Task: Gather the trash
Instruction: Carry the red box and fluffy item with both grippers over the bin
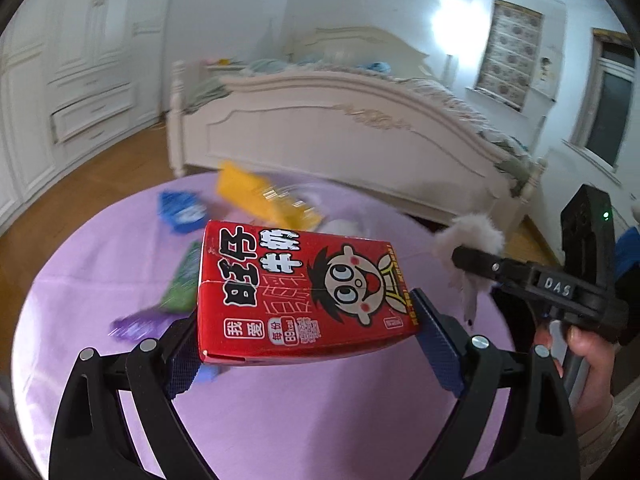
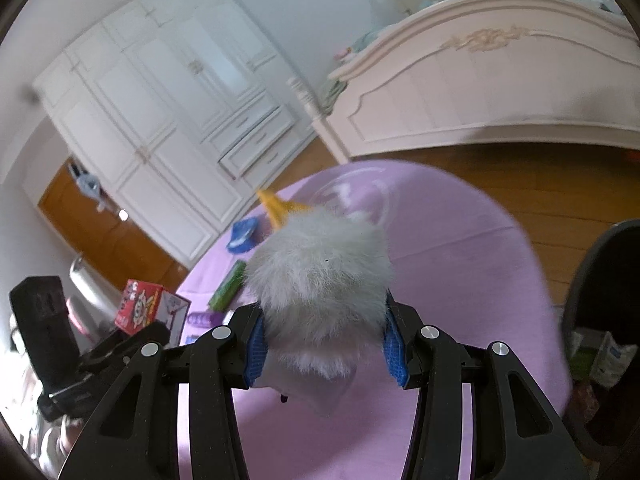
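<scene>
Your left gripper [image 1: 308,344] clamps a red milk carton [image 1: 296,292] lengthwise, lifted above the purple tablecloth [image 1: 320,408]. Your right gripper [image 2: 326,350] squeezes a grey fluffy ball [image 2: 320,280] over that cloth.

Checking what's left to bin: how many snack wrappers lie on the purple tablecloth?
4: yellow wrapper farthest, blue wrapper left of it, green wrapper nearer, purple wrapper nearest. The red milk carton may hide more.

A white bed [image 1: 340,128] stands beside a wardrobe [image 2: 160,120].
</scene>
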`<state>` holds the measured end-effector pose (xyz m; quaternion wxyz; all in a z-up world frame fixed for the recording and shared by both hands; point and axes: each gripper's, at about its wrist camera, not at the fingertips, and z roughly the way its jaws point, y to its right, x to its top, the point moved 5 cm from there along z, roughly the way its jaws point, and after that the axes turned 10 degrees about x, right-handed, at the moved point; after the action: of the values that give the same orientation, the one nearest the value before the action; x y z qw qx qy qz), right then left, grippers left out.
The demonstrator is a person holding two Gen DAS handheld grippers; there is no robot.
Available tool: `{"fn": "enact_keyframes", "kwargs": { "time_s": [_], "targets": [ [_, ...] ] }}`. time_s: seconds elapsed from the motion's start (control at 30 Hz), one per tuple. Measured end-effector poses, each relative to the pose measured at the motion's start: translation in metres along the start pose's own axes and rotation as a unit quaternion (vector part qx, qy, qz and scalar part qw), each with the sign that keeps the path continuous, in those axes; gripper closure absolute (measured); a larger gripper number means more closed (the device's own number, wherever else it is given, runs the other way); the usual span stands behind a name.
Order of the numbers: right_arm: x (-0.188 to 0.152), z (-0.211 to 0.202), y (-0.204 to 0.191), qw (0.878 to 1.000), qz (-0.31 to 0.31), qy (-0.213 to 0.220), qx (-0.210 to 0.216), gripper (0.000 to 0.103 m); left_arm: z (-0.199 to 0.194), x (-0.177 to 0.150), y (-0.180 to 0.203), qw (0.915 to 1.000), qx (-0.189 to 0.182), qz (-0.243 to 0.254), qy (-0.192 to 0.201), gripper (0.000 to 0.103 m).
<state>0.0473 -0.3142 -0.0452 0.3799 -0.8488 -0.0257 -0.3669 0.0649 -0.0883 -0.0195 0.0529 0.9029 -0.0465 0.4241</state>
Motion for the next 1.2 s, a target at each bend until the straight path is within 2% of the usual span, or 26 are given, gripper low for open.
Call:
{"fn": "enact_keyframes", "kwargs": {
  "time_s": [0.17,0.3,0.6,0.8,1.2],
  "targets": [
    [0.008,-0.036,0.035,0.998,0.026,0.035,-0.038,0.055,0.015,0.016,0.052,0.9978,-0.056,0.034,0.01,0.012],
    [0.011,-0.065,0.067,0.994,0.047,0.059,-0.073,0.055,0.031,0.025,0.1,0.9921,-0.105,0.067,0.013,0.012],
    [0.0,-0.12,0.15,0.977,0.115,0.098,-0.149,0.055,0.075,0.024,0.19,0.9735,-0.198,0.11,-0.034,0.012],
    [-0.016,-0.142,0.195,0.966,0.156,0.11,-0.176,0.055,0.097,0.017,0.236,0.963,-0.224,0.138,-0.062,0.012],
    [-0.039,-0.156,0.244,0.953,0.205,0.112,-0.195,0.054,0.12,-0.008,0.288,0.9454,-0.252,0.178,-0.105,0.012]
  ]
}}
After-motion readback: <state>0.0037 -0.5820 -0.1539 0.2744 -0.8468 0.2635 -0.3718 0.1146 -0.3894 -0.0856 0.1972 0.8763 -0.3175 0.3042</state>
